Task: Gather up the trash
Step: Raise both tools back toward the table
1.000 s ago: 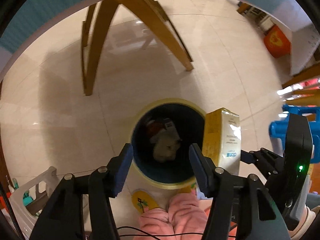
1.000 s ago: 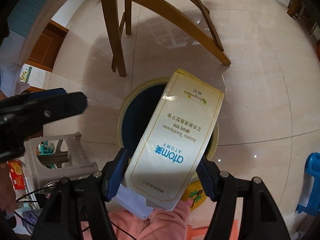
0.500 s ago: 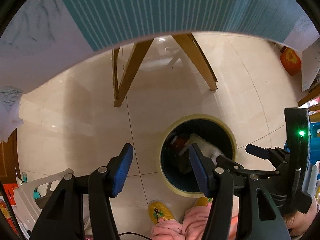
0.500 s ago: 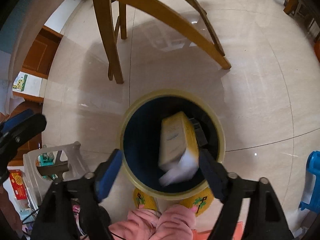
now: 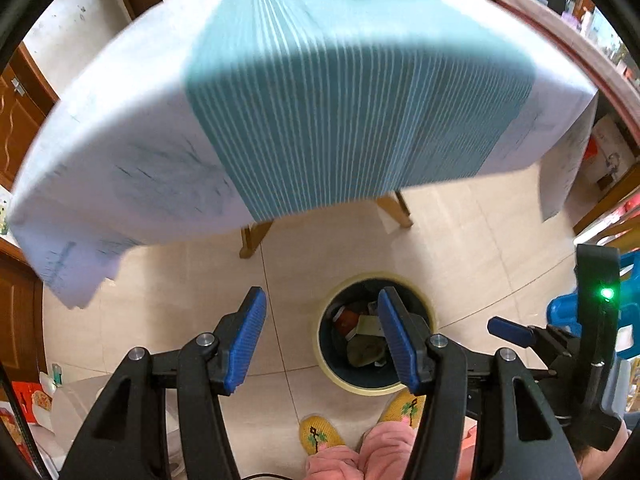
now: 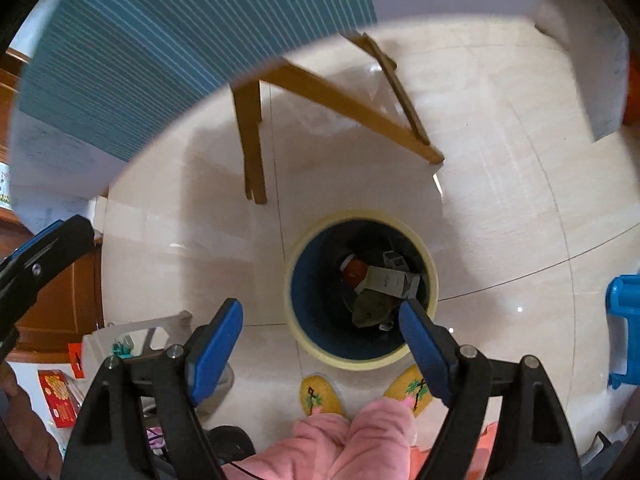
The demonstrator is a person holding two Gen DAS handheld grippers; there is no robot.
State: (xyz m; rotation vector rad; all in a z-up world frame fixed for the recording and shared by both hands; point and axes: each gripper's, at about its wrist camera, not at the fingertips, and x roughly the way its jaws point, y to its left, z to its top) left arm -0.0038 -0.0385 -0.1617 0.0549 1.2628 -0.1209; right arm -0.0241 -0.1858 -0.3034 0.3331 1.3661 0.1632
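Observation:
A round trash bin [image 5: 425, 385] with a pale yellow rim and dark blue inside stands on the tiled floor; it also shows in the right wrist view [image 6: 424, 256]. Several pieces of trash lie in it, among them a pale toothpaste box [image 6: 390, 280] and a red-and-white wrapper [image 6: 354, 270]. My left gripper [image 5: 320, 336] is open and empty, high above the floor left of the bin. My right gripper [image 6: 320, 340] is open and empty above the bin; it shows at the right edge of the left wrist view [image 5: 516, 330].
A table with a teal striped runner [image 5: 352, 92] over a white cloth [image 5: 120, 152] fills the upper view, on wooden legs [image 6: 250, 148]. A grey plastic stool [image 6: 152, 332] stands left, a blue plastic item [image 6: 624, 320] right. The person's yellow slippers [image 6: 320, 394] are by the bin.
My right gripper opened and the toothpaste box dropped into the bin. Both grippers have since risen, and the table top has come into the left wrist view.

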